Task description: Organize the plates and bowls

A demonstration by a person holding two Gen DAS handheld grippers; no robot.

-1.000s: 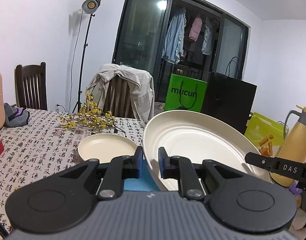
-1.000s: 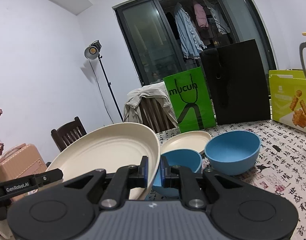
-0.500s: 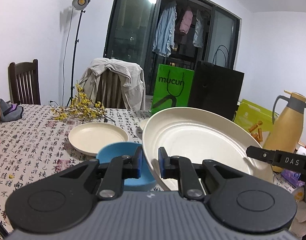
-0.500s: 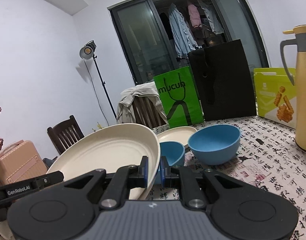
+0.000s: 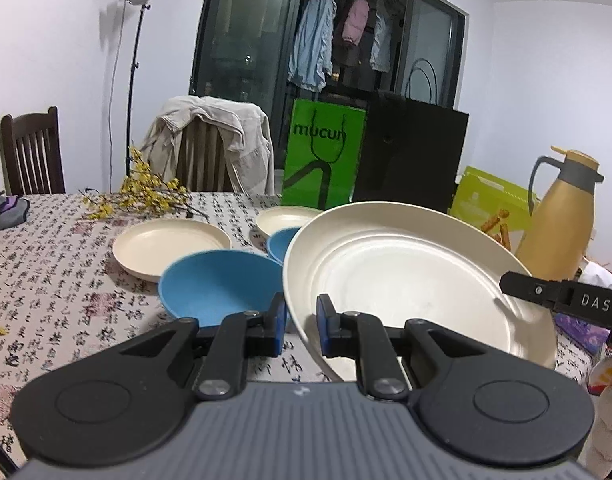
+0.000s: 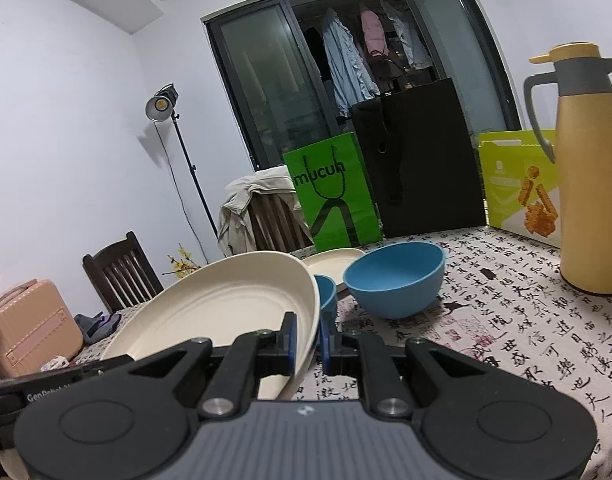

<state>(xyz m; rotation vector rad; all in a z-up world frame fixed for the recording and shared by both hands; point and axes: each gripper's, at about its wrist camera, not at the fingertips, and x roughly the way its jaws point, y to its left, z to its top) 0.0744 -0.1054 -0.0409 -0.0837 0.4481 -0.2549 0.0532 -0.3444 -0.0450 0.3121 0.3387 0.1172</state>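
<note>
A large cream plate [image 5: 406, 276] [image 6: 226, 312] is held above the table by both grippers, each on an opposite rim. My left gripper [image 5: 301, 326] is shut on its left rim. My right gripper [image 6: 307, 336] is shut on its right rim. Beyond it on the table are a blue bowl [image 5: 222, 280] [image 6: 394, 276], a smaller blue bowl [image 5: 280, 242] [image 6: 326, 292], a small cream plate [image 5: 170, 242], and another cream plate [image 5: 284, 218] [image 6: 334, 260] farther back.
The table has a calligraphy-print cloth [image 5: 46, 280]. A yellow thermos jug [image 5: 562, 224] [image 6: 586, 184] stands at the right. Green [image 5: 324, 156] and black [image 5: 410, 152] bags, a snack box [image 6: 518, 184], yellow flowers [image 5: 138, 196] and chairs sit at the far side.
Both grippers have drawn back and lifted with the large plate. More of the table shows, with both blue bowls and the thermos now in view.
</note>
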